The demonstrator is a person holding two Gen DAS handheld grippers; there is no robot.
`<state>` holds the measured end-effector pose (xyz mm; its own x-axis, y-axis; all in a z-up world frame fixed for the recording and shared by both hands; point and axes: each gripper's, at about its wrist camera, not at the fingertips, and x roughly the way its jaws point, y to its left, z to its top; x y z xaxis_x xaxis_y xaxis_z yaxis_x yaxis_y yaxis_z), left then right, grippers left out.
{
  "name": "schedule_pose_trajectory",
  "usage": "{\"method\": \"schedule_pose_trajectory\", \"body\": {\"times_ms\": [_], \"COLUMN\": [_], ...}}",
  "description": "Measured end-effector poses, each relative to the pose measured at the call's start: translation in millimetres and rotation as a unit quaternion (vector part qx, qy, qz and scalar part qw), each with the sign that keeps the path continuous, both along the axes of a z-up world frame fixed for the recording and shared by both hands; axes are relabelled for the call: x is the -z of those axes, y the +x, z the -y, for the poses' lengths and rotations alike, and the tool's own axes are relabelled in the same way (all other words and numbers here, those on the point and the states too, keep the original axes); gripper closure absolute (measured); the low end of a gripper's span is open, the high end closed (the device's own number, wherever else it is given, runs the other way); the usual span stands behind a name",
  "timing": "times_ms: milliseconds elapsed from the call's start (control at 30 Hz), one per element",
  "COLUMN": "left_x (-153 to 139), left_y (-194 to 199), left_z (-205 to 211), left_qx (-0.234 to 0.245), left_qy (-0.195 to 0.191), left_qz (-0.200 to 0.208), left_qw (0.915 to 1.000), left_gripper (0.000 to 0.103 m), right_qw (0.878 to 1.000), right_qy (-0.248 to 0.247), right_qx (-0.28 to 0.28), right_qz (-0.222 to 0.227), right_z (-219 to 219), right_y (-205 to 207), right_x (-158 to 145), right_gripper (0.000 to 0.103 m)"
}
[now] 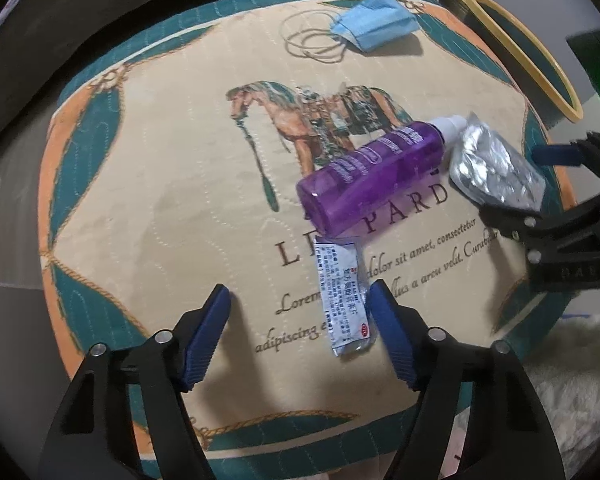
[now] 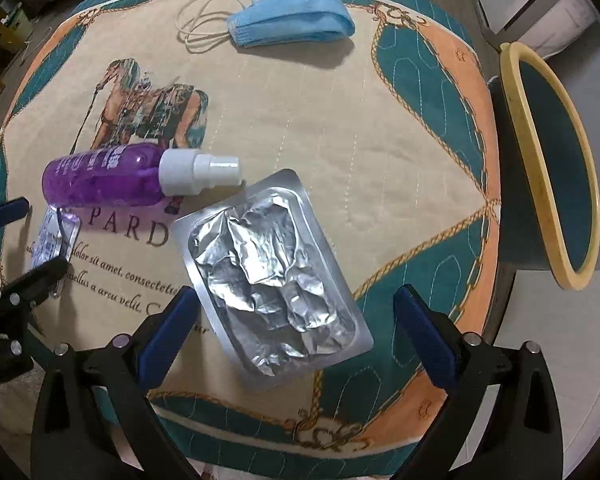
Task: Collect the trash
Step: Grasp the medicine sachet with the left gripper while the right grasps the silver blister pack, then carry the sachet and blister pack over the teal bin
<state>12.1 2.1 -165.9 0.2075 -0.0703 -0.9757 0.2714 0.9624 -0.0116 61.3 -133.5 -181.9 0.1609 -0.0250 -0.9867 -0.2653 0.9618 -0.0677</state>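
On a round patterned cushion [image 1: 140, 184] lie a small white printed sachet [image 1: 342, 298], a purple spray bottle [image 1: 372, 172] on its side, a crumpled silver blister pack [image 2: 272, 276] and a blue face mask [image 1: 374, 20]. My left gripper [image 1: 300, 304] is open, its right pad beside the sachet's right edge and the sachet between the fingers. My right gripper [image 2: 296, 304] is open with the blister pack between its fingers. The blister pack [image 1: 496, 164] and right gripper [image 1: 556, 184] also show in the left wrist view.
A bin with a yellow rim [image 2: 556, 168] and teal inside stands beside the cushion's right edge; it also shows in the left wrist view [image 1: 520, 48]. The mask [image 2: 292, 12] with its white ear loops lies at the cushion's far side. Pale floor lies to the right.
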Motion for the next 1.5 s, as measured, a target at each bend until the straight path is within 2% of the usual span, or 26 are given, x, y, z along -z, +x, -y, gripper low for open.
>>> {"method": "schedule_pose_trajectory", "body": {"times_ms": [33,133,200,267,300,467,600,667,800,1100,1300,1500], "left_x": [-0.1,0.2,-1.9,-3.6,-3.8,-6.9,-17.6,-25.0,-49.3,-103.8,-123.9,-143.8], "left_y": [-0.1,-0.9,-1.6,-1.0,-1.0,4.8,9.4,10.9,16.9,25.1,24.8,22.0], "left_z": [2.4,8.6,12.7,13.4,12.4,0.0,-15.8,-23.3,-29.6,-12.2,-6.1,8.4], "left_qx": [0.004,0.017,0.027,0.027,0.025,-0.001,-0.037,-0.053,-0.065,-0.058,-0.044,-0.016], "left_qy": [0.000,0.004,0.003,-0.001,-0.002,0.008,-0.003,-0.010,-0.013,-0.037,-0.051,-0.052], "left_qz": [0.001,0.007,0.013,0.013,0.013,0.014,0.026,0.040,0.095,0.184,0.218,0.253], "left_qw": [1.0000,0.9998,0.9995,0.9995,0.9996,0.9999,0.9990,0.9977,0.9932,0.9805,0.9737,0.9658], "left_gripper": [0.035,0.043,0.061,0.069,0.070,0.071,0.071,0.071,0.071,0.071,0.071,0.071], "right_qw": [1.000,1.000,1.000,1.000,1.000,0.999,0.997,0.995,0.991,0.975,0.964,0.955], "right_qy": [0.007,0.010,0.012,0.016,0.018,0.025,0.038,0.041,0.056,0.106,0.134,0.146], "right_qx": [0.000,0.000,0.001,0.007,0.011,0.033,0.059,0.075,0.099,0.130,0.141,0.144], "right_qz": [0.000,0.007,0.007,0.007,0.009,0.015,0.031,0.042,0.066,0.144,0.181,0.216], "right_z": [-0.1,0.2,2.2,3.1,4.1,17.2,27.4,33.8,43.2,65.9,77.1,82.8], "right_y": [0.1,-0.2,-0.5,6.3,6.6,10.3,9.7,10.5,14.9,23.0,25.8,22.6], "right_x": [-1.0,-5.1,-6.3,-10.9,-12.3,-19.0,-27.8,-33.9,-48.9,-99.8,-140.4,-163.5], "right_gripper": [0.020,0.031,0.033,0.034,0.035,0.035,0.035,0.035,0.035,0.035,0.035,0.035]}}
